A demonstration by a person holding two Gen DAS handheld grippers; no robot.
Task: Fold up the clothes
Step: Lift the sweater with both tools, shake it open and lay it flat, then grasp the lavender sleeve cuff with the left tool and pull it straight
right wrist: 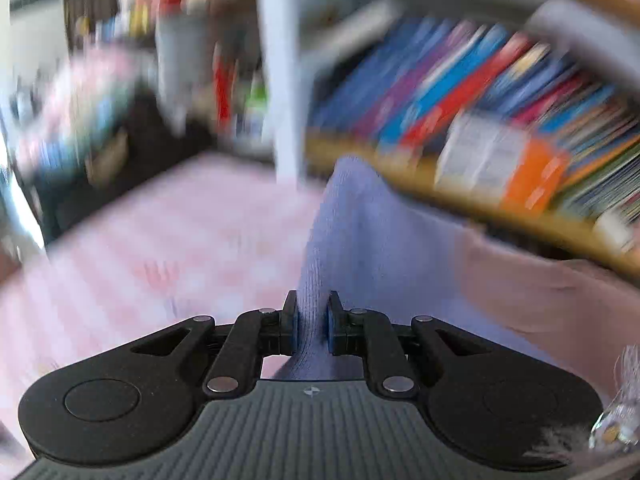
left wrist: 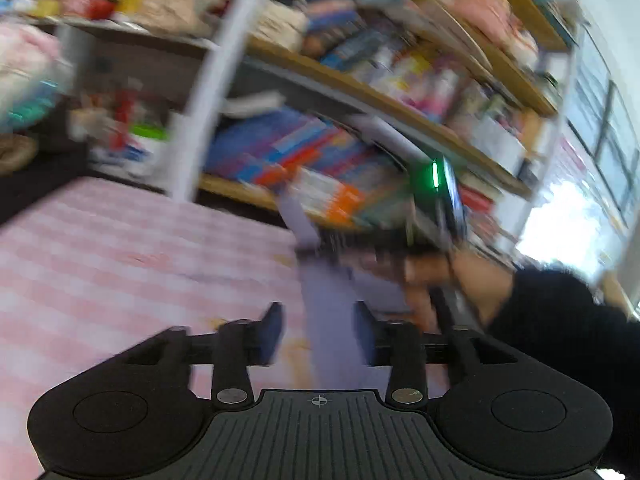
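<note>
A: Right wrist view: the right tongs [right wrist: 313, 326] are seen clamped on the lavender garment [right wrist: 360, 232], held above the pink checked bed [right wrist: 140, 248].

B: The left tongs [left wrist: 318, 330] are spread apart; the garment's [left wrist: 332, 320] long axis hangs between them, so they are judged nearer its free length.

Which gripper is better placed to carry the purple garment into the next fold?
Right. The right gripper is shut on the purple garment; the left gripper is open, with cloth only hanging between its fingers.
</note>
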